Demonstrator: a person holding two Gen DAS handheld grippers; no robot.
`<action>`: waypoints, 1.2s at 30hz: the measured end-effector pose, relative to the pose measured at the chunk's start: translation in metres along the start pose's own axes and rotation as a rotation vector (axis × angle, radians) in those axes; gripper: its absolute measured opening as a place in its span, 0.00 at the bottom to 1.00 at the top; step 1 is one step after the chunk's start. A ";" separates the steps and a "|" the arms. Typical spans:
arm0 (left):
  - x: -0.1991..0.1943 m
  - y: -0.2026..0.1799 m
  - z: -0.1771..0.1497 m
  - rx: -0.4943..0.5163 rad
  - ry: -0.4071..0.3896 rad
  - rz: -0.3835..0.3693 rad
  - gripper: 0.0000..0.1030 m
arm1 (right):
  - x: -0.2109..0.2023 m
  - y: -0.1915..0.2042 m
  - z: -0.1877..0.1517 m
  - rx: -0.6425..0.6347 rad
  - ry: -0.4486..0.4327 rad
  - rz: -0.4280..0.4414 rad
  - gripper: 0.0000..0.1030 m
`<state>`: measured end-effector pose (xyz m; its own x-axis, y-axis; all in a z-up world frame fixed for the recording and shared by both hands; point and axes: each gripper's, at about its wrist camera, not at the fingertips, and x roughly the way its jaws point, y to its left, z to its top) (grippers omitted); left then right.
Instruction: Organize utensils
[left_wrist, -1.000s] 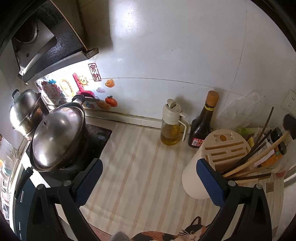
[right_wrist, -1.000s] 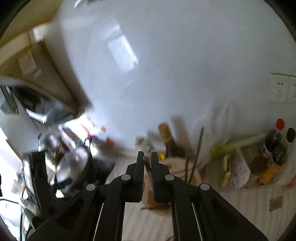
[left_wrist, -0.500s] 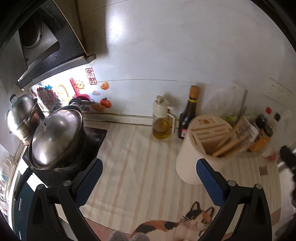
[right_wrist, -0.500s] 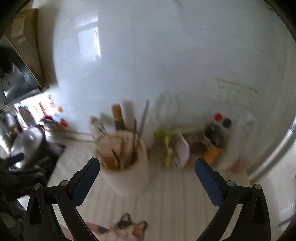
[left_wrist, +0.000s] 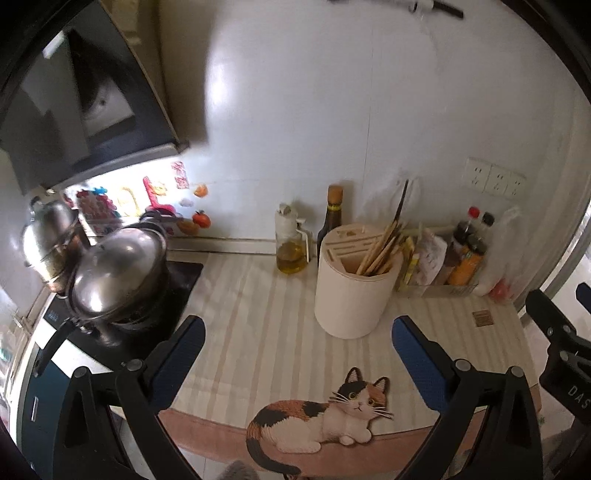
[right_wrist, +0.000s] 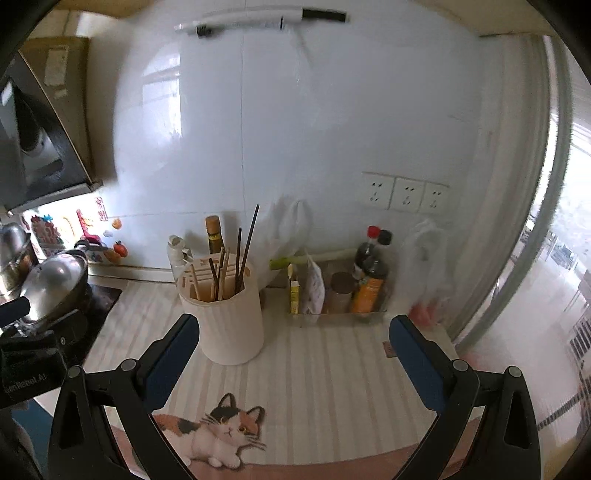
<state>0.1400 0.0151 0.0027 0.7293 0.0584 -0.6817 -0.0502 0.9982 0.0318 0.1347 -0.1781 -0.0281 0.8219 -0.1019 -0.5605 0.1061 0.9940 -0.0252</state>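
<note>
Right wrist view shows the wooden chopsticks standing in the cream round holder on the striped table. Sorting looks done. Both the right hand-held gripper and left hand-held gripper are wide apart, holding nothing. Next, maybe just pull away.

So on my worktop the utensil holder sits mid-mat with chopsticks standing in it. Oil jug and bottle right behind it, condiment tray to its right, pots off left.
</note>
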 end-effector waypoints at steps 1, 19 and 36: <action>-0.010 -0.001 -0.002 -0.008 -0.009 -0.002 1.00 | -0.011 -0.003 -0.002 -0.004 -0.009 0.002 1.00; -0.104 0.013 -0.039 -0.031 -0.059 0.006 1.00 | -0.140 -0.005 -0.021 -0.009 -0.042 0.042 1.00; -0.086 0.032 -0.002 -0.008 -0.033 0.015 1.00 | -0.109 0.023 0.021 -0.020 0.014 0.035 1.00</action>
<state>0.0748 0.0416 0.0608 0.7503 0.0739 -0.6570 -0.0670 0.9971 0.0356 0.0597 -0.1447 0.0499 0.8172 -0.0663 -0.5725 0.0657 0.9976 -0.0216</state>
